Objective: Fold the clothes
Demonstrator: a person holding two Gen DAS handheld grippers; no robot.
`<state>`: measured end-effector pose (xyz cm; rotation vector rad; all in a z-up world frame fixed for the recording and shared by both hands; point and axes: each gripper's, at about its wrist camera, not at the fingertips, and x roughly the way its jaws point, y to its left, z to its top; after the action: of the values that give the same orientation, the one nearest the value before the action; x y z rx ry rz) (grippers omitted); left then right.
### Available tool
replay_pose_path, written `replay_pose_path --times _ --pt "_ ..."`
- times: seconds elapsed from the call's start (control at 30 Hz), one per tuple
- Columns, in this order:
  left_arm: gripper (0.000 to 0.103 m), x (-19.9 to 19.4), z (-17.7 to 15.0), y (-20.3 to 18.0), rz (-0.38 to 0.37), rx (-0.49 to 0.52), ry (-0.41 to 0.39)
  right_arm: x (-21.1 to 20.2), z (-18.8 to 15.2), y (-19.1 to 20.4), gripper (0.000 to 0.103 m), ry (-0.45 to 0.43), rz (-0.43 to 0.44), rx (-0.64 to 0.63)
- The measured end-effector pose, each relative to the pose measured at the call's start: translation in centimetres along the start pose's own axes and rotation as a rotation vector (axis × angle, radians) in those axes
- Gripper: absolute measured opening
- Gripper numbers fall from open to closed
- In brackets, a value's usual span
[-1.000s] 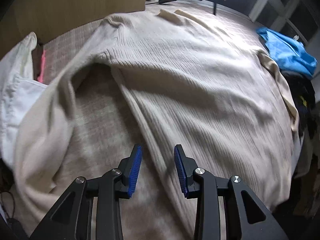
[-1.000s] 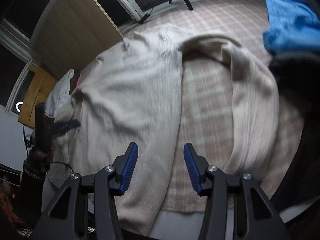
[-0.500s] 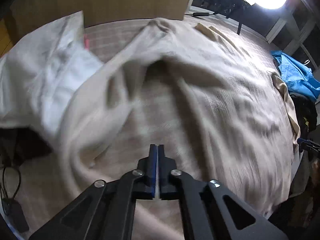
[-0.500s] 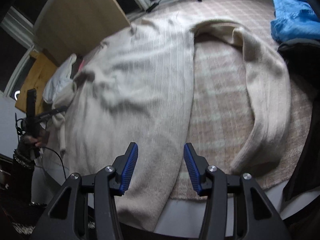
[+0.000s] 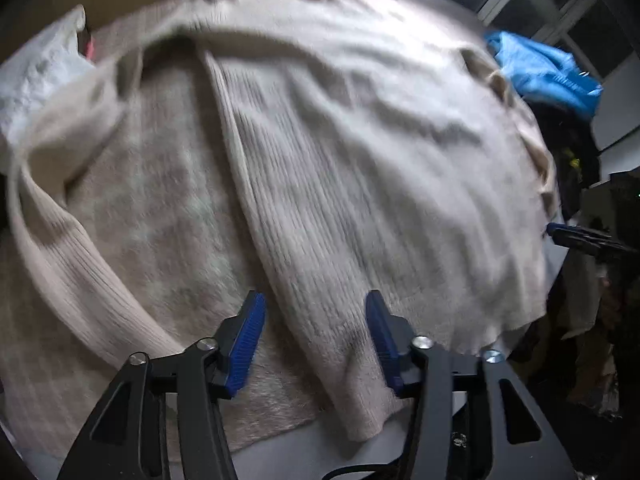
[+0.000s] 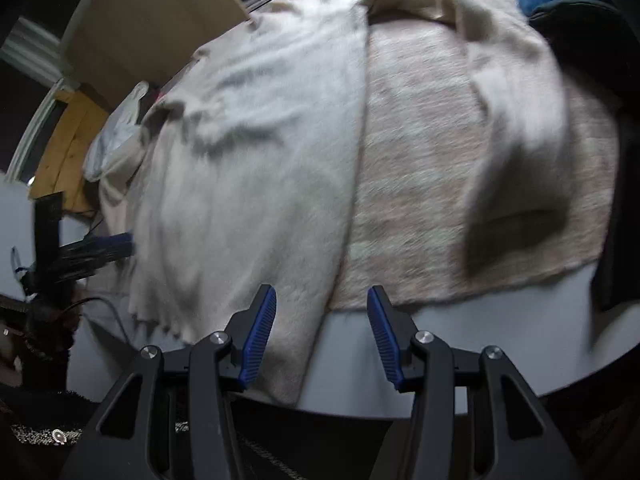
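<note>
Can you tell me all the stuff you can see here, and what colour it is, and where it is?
sweater: one, cream, ribbed, spread flat over the blanket, sleeves out to both sides
blanket: one, pinkish beige with a pale check, under the sweater
blue cloth: one, bright blue, crumpled at the far right edge
white cloth: one, white, bunched at the far left
dark clothes: a dark heap, count unclear, beside the blue cloth
wooden board: one, light brown, behind the blanket
left claw: one, black with blue pads, jaws opening above the sweater's bottom hem, holding nothing
right claw: one, black with blue pads, open over the sweater's near corner
</note>
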<state>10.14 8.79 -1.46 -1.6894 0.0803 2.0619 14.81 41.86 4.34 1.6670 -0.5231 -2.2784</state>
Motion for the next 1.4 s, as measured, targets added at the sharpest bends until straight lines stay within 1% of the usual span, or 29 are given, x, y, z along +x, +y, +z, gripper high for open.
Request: replay_pose_path --times 0.03,0.07,0.13,0.17,0.33,0.4,0.43,0.5,0.57,0.67,0.77,0.8,0.83,0.87,0.9,0.93,0.97,1.0,1.03,1.13,1.17,1.2,1.23,1.3,1.4 --pt "0.009 0.0 -0.1 -0.1 0.008 -0.003 -0.025 0.1 -0.1 0.3 0.047 0.000 0.008 -0.020" --pt "0.006 0.0 -0.2 0.0 -0.014 -0.016 -0.036 0.2 -0.2 0.4 0.047 0.005 0.013 -0.036" --pt "0.005 -0.8 -0.1 0.2 -0.075 -0.054 -0.044 0.3 -0.4 0.7 0.047 0.015 0.025 -0.069" --pt "0.005 -1.6 -0.1 0.1 -0.091 -0.060 -0.063 0.4 -0.5 0.6 0.047 0.019 0.036 -0.075" --pt "0.005 -7.4 -0.2 1.2 -0.045 -0.112 -0.207 0.3 -0.3 0.0 0.047 0.019 0.080 -0.088" --pt "0.005 -7.3 -0.5 2.2 0.019 -0.130 -0.194 0.0 -0.2 -0.2 0.047 -0.001 0.098 -0.094" --pt "0.005 -6.8 -0.7 2.5 0.030 -0.133 -0.175 -0.1 -0.2 -0.2 0.047 -0.010 0.104 -0.099" --pt "0.005 -5.0 -0.5 2.2 0.061 -0.129 -0.144 0.1 -0.7 0.0 0.047 0.006 0.127 -0.119" --pt "0.005 -5.0 -0.9 3.0 0.073 -0.143 -0.132 0.5 -1.2 0.6 0.047 0.021 0.139 -0.153" --pt "0.005 -5.3 -0.8 4.0 0.058 -0.193 -0.148 1.3 -1.8 2.2 0.047 0.034 0.146 -0.221" --pt "0.005 -6.4 -0.4 4.7 0.068 -0.207 -0.166 2.4 -2.5 3.9 0.047 0.046 0.166 -0.270" --pt "0.005 -6.9 -0.2 4.7 0.068 -0.206 -0.172 2.6 -2.6 4.6 0.040 0.031 0.167 -0.294" --pt "0.005 -7.5 0.0 4.2 0.059 -0.194 -0.178 2.9 -2.7 5.4 0.024 0.016 0.167 -0.318" --pt "0.005 -8.1 0.2 3.7 0.048 -0.179 -0.184 2.8 -2.4 5.7 0.004 0.020 0.153 -0.329" --pt "0.005 -8.7 0.3 3.0 0.039 -0.164 -0.190 2.7 -2.2 6.1 0.004 0.026 0.137 -0.339" --pt "0.005 -9.4 0.3 2.0 0.028 -0.146 -0.197 1.6 -1.7 6.1 0.004 0.017 0.131 -0.338" --pt "0.005 -10.2 0.1 1.1 0.015 -0.123 -0.206 0.0 -1.2 5.9 0.004 -0.001 0.133 -0.340" --pt "0.005 -11.1 0.0 0.1 0.002 -0.100 -0.214 -2.6 -0.5 5.6 0.004 -0.028 0.132 -0.349" --pt "0.005 -11.8 -0.3 -1.2 -0.009 -0.078 -0.222 -4.4 0.0 5.6 0.004 -0.038 0.115 -0.363" --pt "0.005 -13.0 -1.2 -2.6 -0.037 -0.032 -0.223 -9.9 1.6 5.6 0.004 -0.066 0.060 -0.403" --pt "0.005 -12.3 -1.4 -2.5 -0.030 -0.034 -0.204 -11.8 2.1 5.6 0.004 -0.076 0.041 -0.416" --pt "0.005 -11.5 -1.7 -2.2 -0.020 -0.040 -0.182 -13.6 2.6 5.6 0.007 -0.085 0.023 -0.429" --pt "0.005 -10.6 -1.9 -1.9 -0.010 -0.045 -0.160 -13.5 2.7 5.0 0.013 -0.082 0.024 -0.421" --pt "0.005 -7.9 -2.5 -0.4 0.032 -0.082 -0.101 -13.1 2.9 3.7 0.050 -0.074 0.030 -0.402" --pt "0.005 -5.3 -3.2 1.6 0.090 -0.126 -0.047 -9.4 3.0 1.3 0.050 -0.069 0.046 -0.303"
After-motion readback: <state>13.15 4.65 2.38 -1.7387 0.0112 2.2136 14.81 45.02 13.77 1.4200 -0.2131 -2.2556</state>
